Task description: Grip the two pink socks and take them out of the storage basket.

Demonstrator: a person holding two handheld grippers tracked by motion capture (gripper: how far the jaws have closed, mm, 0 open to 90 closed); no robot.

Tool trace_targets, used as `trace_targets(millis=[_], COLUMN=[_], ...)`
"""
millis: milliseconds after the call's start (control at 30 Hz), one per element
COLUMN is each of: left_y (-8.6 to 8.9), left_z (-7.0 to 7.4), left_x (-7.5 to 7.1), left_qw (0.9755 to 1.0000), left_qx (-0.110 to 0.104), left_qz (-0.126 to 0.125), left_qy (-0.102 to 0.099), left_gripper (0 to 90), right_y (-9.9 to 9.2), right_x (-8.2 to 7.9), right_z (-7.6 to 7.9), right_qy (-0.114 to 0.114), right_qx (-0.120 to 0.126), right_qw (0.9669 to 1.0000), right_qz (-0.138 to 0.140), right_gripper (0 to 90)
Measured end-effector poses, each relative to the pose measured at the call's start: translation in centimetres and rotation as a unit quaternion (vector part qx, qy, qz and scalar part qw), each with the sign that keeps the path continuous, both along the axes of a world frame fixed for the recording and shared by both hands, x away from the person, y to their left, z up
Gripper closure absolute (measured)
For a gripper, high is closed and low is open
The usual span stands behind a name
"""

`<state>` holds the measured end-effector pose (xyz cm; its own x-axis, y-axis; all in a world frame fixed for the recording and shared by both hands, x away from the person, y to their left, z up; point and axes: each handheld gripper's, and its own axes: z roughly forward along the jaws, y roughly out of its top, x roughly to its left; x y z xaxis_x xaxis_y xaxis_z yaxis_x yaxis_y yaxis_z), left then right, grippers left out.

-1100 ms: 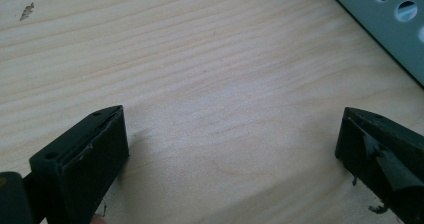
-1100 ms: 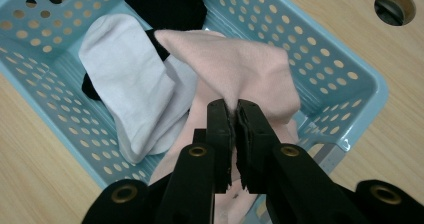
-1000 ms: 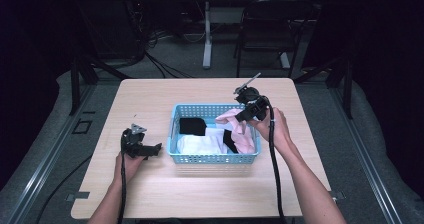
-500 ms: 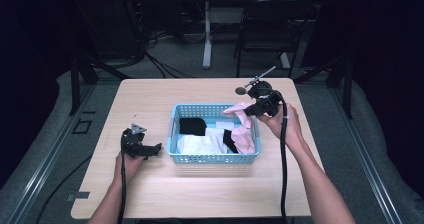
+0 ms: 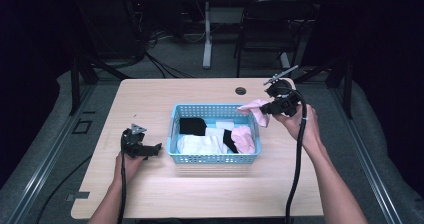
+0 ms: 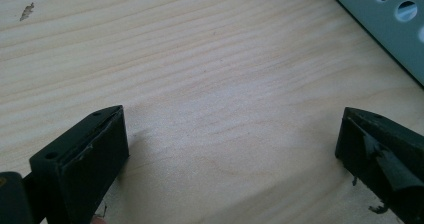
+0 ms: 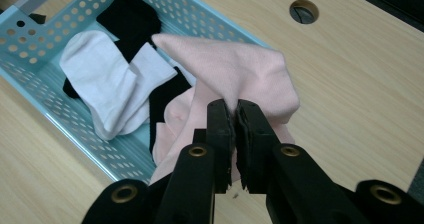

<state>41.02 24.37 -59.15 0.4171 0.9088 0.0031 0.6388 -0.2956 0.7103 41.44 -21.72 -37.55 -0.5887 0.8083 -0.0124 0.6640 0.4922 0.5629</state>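
- left gripper (image 5: 156,148): on table (image 5: 150,99) left of blue basket (image 5: 215,157), jaws wide apart, holding nothing
- basket: white, black and pink socks inside
- right gripper (image 7: 234,115): above basket's right rim, jaws clamped on pink sock (image 7: 240,74), lifted clear

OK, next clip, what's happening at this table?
A person works with a gripper in each hand. The right gripper is shut on a pale pink sock, held up over the right end of a light blue perforated plastic basket. More socks lie in the basket: a white sock, a black sock and another pink sock. The left gripper rests open on the light wooden table, left of the basket, holding nothing.
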Motion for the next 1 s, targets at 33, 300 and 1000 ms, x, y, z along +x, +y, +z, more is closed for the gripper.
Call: trace_targets(millis=[33, 300, 1000], left_y=[0.0, 0.0, 0.0], left_z=[0.0, 0.0, 0.0], left_x=[0.0, 0.0, 0.0], left_qw=[1.0, 1.0, 1.0], left_qx=[0.0, 0.0, -0.001], left_qz=[0.0, 0.0, 0.001], left_qy=[0.0, 0.0, 0.0], left_gripper=[0.5, 0.5, 0.5], right_y=[-0.8, -3.7, -10.6], right_x=[-0.2, -0.8, -2.0], right_z=[0.0, -0.1, -6.3], right_qy=[-0.004, -0.01, 0.033], right_qx=[0.004, 0.014, 0.019], right_qw=[0.9999, 0.9991, 0.9929], right_qz=[-0.01, -0.038, -0.113], right_gripper=[84.9, 84.9, 84.9])
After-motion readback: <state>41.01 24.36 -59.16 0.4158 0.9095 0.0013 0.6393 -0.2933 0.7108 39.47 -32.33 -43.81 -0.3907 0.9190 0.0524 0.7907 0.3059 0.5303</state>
